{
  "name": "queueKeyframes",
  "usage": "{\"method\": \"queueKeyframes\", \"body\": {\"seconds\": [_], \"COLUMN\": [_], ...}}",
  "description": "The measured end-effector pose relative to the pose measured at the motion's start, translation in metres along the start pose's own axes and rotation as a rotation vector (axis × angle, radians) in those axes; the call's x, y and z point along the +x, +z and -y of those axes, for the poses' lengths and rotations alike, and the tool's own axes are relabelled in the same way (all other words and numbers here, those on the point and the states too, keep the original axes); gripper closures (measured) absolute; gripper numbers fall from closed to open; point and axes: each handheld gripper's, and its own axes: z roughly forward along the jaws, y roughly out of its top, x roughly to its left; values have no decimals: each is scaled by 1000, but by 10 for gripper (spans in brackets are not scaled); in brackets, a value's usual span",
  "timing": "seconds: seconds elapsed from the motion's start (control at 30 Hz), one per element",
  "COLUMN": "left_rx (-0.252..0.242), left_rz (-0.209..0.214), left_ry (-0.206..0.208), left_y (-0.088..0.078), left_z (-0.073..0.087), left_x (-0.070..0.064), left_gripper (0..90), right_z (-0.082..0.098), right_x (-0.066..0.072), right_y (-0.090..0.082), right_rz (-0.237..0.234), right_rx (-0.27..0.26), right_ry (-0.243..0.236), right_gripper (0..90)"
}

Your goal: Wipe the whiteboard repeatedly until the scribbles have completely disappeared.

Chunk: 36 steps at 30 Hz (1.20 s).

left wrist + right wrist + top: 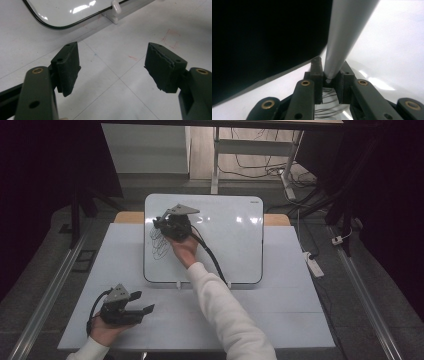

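Whiteboard (225, 235) lies flat on the table (280, 315), and my right gripper (159, 226) sits over its left part, jaws clamped on a grey marker (342, 37) whose tip I see meeting the glossy surface right above a tangle of black scribbles (159, 242). My left gripper (145, 310) rests near the table's front left corner, well apart from the board, jaws spread wide with nothing between them.

My worry is the board sliding. Nothing pins it, so a firm stroke could push it across the table and skew the line. The marker is held near its tip between narrow pads; if I press too hard or drag sideways, I judge it could pivot or slip in the grip and lose contact. From the high view my hand hides the tip, so I could overrun the board's left edge (145, 240) unnoticed. The trailing cable (210, 255) crosses the board and might smear fresh ink.
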Motion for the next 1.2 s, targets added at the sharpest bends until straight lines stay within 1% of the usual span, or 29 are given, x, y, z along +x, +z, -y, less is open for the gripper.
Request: {"method": "queueKeyframes", "body": {"seconds": [0.03,0.07,0.1,0.13,0.17,0.27,0.33,0.4,0.43,0.47,0.5,0.53,0.57,0.67,0.7,0.73,0.77,0.8,0.83,0.87,0.9,0.93,0.97,1.0,1.03,1.1,1.13,1.17,1.2], "left_rx": [0,-1,-2,-4,-4,0,-1,-3,-3,-3,-3,-1,-1,-1,-1,-3,-4,-6,-6,-5,-4,-3,-2,-2,-1,-3,-3,-3,-4], "left_rz": [0,-1,-1,-1,-1,0,-2,-3,-2,-1,-1,0,1,4,2,0,0,0,1,2,2,3,4,5,7,3,2,2,2], "left_ry": [-2,-3,-4,-5,-6,-8,-9,-9,-8,-8,-7,-6,-8,-10,-10,-8,-8,-9,-9,-8,-7,-6,-7,-9,-10,-9,-9,-9,-8], "left_y": [0,0,-1,-1,-1,0,0,-1,-1,-1,-1,0,0,0,0,-1,-1,-1,-1,-1,-1,0,0,0,0,0,0,0,0], "left_z": [0,0,0,0,0,0,1,0,0,0,0,0,0,0,0,1,1,1,0,0,0,0,0,0,0,0,0,0,0], "left_x": [0,0,0,1,1,2,2,1,1,1,1,2,2,2,2,1,1,1,1,1,1,1,2,2,2,2,2,1,1], "left_gripper": [284,284,284,284,285,284,285,285,285,285,285,285,285,285,285,285,285,285,285,285,285,285,285,285,285,285,285,285,285], "right_z": [0,-3,-5,-5,-4,5,8,1,1,-1,-2,0,0,9,11,10,8,6,3,1,1,7,7,11,15,14,12,9,6], "right_x": [0,-4,-6,-7,-5,8,10,-1,-1,-4,-5,1,1,14,16,16,14,11,7,4,3,11,11,16,20,21,18,14,10], "right_y": [0,-3,-5,-5,-3,8,10,4,4,2,1,5,5,13,13,12,11,8,4,2,1,5,5,9,11,11,9,7,5], "right_rz": [0,27,40,48,41,-48,-61,-3,-3,17,26,11,11,-67,-76,-76,-68,-38,-6,6,4,-36,-36,-72,-97,-96,-72,-35,-13], "right_rx": [0,-15,-31,-34,-32,23,34,-23,-23,-42,-51,-27,-27,48,62,69,62,44,23,5,1,48,48,78,100,101,73,46,20], "right_ry": [0,15,28,32,35,6,-5,48,48,68,74,43,43,-21,-34,-40,-38,-36,-22,1,11,-32,-32,-52,-67,-76,-67,-53,-33], "right_gripper": [784,784,784,784,784,784,784,784,784,784,784,784,784,784,784,784,784,784,784,784,784,784,784,784,784,784,784,784,784]}}
